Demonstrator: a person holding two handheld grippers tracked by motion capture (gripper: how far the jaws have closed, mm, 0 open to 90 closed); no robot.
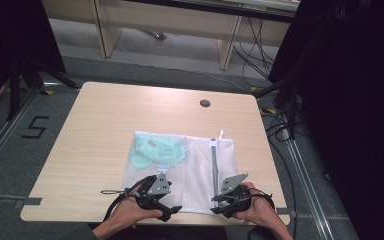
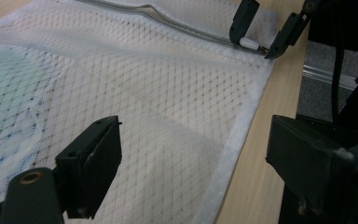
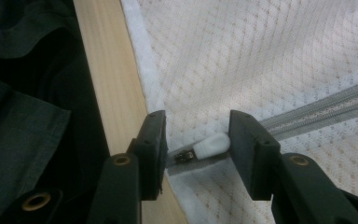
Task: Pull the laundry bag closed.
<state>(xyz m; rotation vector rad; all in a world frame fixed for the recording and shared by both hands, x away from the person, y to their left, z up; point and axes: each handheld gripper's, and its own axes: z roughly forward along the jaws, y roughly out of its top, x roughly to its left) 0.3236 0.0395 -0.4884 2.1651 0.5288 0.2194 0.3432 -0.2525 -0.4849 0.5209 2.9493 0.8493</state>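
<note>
A white mesh laundry bag (image 1: 180, 170) is laid flat on a light wooden table (image 1: 95, 145), close to the near edge, as seen from the high view. A pale green garment (image 1: 157, 151) is held inside the bag at its far left part. A grey zipper (image 1: 213, 167) is run along the bag's right side, from the far edge toward the near edge. The left gripper (image 1: 164, 207) is held in a hand at the bag's near left corner; in the left gripper view its jaws are spread wide over the mesh, with nothing pinched between them. The right gripper (image 3: 196, 149) is held at the near right corner, where the zipper ends. In the right gripper view the white zipper pull (image 3: 209, 145) is seen lying between the two black jaws, beside the table edge; one pad appears to touch the pull while a gap is left at the other, so the pull is straddled but not clamped
</note>
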